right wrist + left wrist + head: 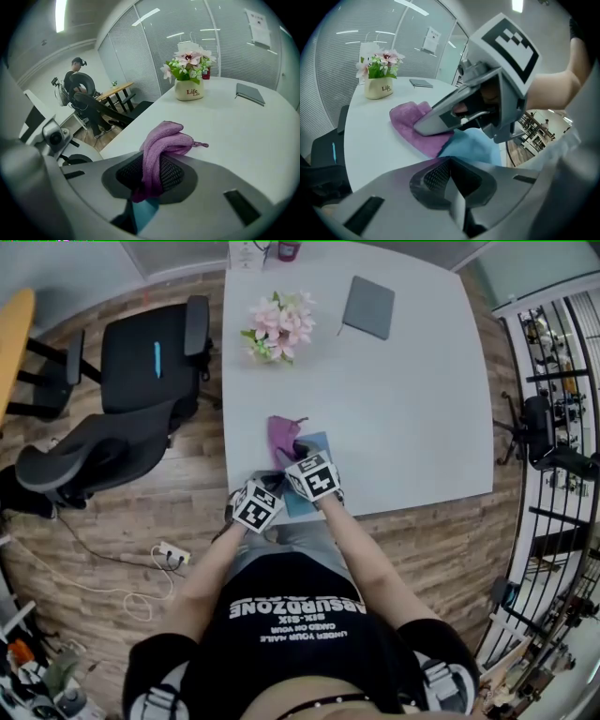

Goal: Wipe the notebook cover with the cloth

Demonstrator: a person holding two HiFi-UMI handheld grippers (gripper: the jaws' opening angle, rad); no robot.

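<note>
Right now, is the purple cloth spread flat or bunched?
Bunched: the right gripper is shut on a folded ridge of the cloth, the rest lying crumpled on the table.

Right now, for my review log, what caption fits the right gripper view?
Right hand-held gripper clamped on the purple cloth above the blue notebook, flower pot on the white table beyond.

The white table (403, 427) is mostly bare. Near its front edge lies 1 blue notebook (317, 441), and a purple cloth (283, 437) is bunched up partly on it and partly on the tabletop. Farther back stand a pot of pink flowers (277, 329) and, well apart to the right, 1 grey flat case (368, 307). A dark red bottle (288, 249) sits at the far edge.
</note>
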